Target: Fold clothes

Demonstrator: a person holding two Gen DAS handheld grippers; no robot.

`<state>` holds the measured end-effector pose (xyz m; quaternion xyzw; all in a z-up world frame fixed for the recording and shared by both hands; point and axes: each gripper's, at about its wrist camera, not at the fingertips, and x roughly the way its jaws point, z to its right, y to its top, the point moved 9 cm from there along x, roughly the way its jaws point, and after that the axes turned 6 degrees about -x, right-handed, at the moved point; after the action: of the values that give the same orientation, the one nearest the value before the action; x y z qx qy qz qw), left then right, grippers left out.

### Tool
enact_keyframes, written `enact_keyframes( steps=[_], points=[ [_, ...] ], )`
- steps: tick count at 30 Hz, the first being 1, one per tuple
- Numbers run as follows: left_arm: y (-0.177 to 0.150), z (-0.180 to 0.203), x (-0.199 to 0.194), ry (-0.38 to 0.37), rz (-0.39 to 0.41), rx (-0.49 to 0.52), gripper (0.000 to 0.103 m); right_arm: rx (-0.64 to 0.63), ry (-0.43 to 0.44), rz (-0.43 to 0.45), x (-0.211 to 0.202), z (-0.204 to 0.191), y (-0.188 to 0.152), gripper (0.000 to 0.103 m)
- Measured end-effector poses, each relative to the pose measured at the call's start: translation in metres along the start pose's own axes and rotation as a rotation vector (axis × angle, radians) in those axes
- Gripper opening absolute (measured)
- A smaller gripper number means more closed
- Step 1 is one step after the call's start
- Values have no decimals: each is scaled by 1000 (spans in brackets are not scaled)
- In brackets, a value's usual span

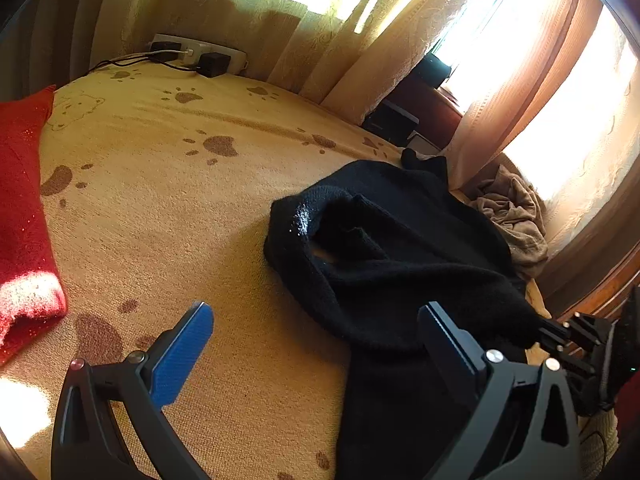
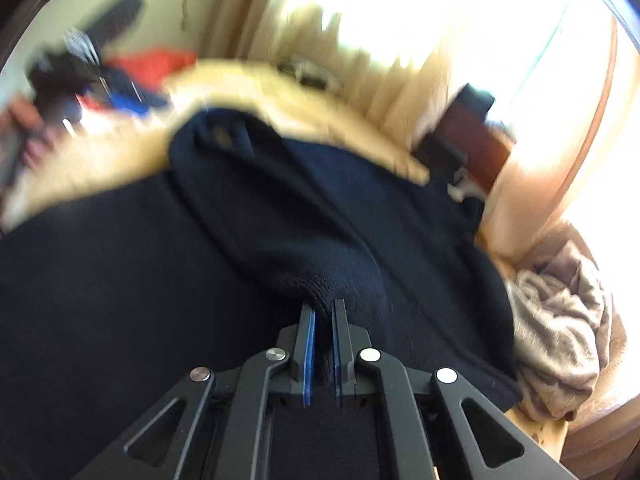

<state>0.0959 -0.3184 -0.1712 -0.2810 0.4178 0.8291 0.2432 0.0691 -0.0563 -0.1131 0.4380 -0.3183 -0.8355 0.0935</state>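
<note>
A black knitted garment (image 1: 384, 248) lies crumpled on the yellow paw-print bedspread (image 1: 168, 200), its collar opening facing up. My left gripper (image 1: 316, 308) hovers open just in front of it, with the blue-padded left finger (image 1: 188, 352) over bare bedspread and the right finger (image 1: 444, 340) over black cloth. The pads press on nothing. In the right wrist view, which is blurred, my right gripper (image 2: 323, 306) is shut on a bunched fold of the black garment (image 2: 280, 220), and cloth shows between the blue pads. Its black frame (image 1: 580, 340) shows at the right edge of the left wrist view.
A red cushion (image 1: 24, 220) lies at the left. A power strip (image 1: 196, 54) with plugs sits at the bed's far end under the curtains (image 1: 320, 40). A crumpled beige cloth (image 2: 560, 320) lies to the right by the wooden bed edge. A hand (image 2: 28, 136) shows, blurred, at the left.
</note>
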Motion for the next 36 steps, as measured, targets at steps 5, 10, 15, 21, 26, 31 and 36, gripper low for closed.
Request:
enact_keyframes(
  steps=[5, 10, 15, 21, 26, 31, 36],
  points=[
    [7, -4, -2, 3, 19, -17, 103, 162, 121, 207, -68, 18, 53, 8],
    [12, -2, -1, 2, 28, -1, 103, 665, 117, 159, -60, 109, 3, 8],
    [17, 1, 9, 60, 23, 89, 103, 824, -165, -190, -11, 147, -128, 8],
    [29, 10, 31, 202, 28, 281, 103, 646, -294, -329, -11, 125, -170, 35],
    [45, 29, 53, 273, 53, 463, 103, 496, -398, -201, -41, 112, -138, 86],
    [75, 41, 75, 440, 146, 720, 103, 359, -446, -110, -45, 102, -106, 86],
    [72, 66, 98, 373, 121, 943, 103, 237, -393, -99, -24, 84, -78, 86]
  ],
)
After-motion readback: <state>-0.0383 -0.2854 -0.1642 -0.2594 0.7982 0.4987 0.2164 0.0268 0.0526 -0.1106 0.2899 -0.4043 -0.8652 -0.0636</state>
